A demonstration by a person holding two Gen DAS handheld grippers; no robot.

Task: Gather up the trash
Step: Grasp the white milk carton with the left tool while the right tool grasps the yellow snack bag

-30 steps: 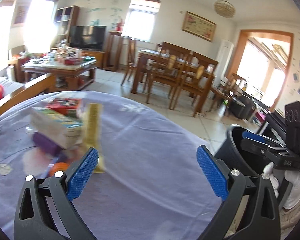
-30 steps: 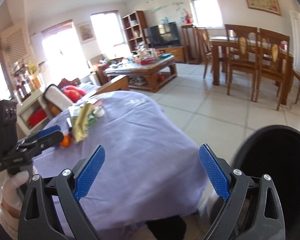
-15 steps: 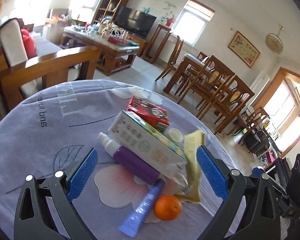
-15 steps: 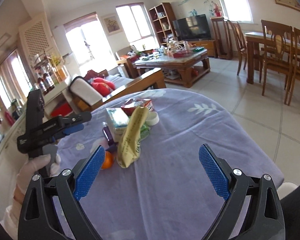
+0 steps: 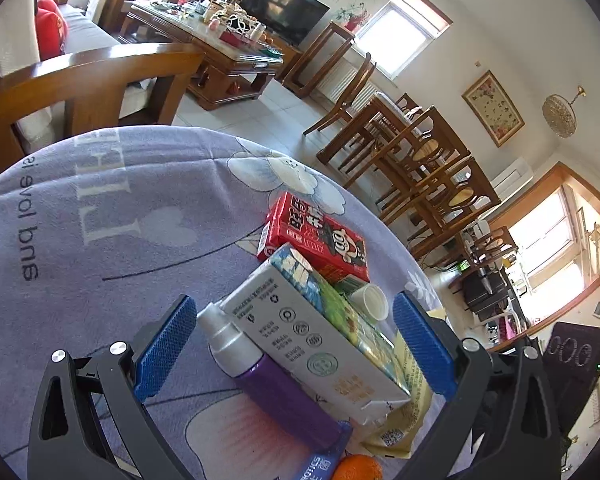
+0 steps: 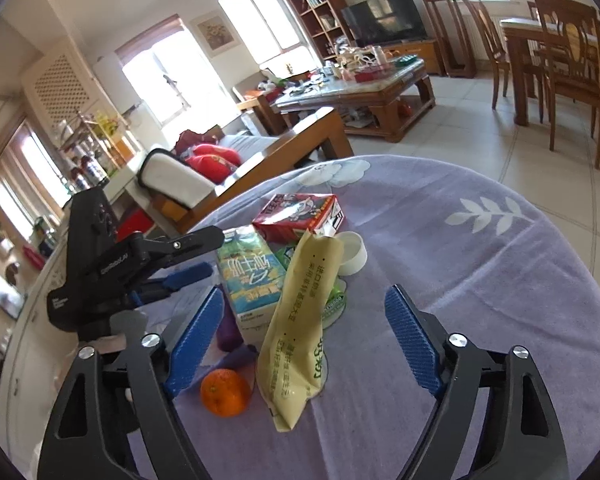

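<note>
Both grippers have swung from the bin side to the trash pile on the counter [image 6: 480,280]: the left gripper [image 5: 296,344] straddles the milk carton [image 5: 320,344] with fingers open, while the right gripper [image 6: 304,328] closes around the yellow pouch [image 6: 304,320], not yet gripping.

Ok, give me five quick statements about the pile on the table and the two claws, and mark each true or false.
1. An orange lies on the purple cloth. True.
2. The red carton stands upright. False: it lies flat.
3. The yellow pouch sits between the right claw fingers, which are closing and not yet on it. True.
4. The left claw is shut on the purple bottle. False: it is open, with bottle and milk carton between its fingers.
5. The white cap is screwed onto the bottle. False: it lies loose beside the red carton.
</note>
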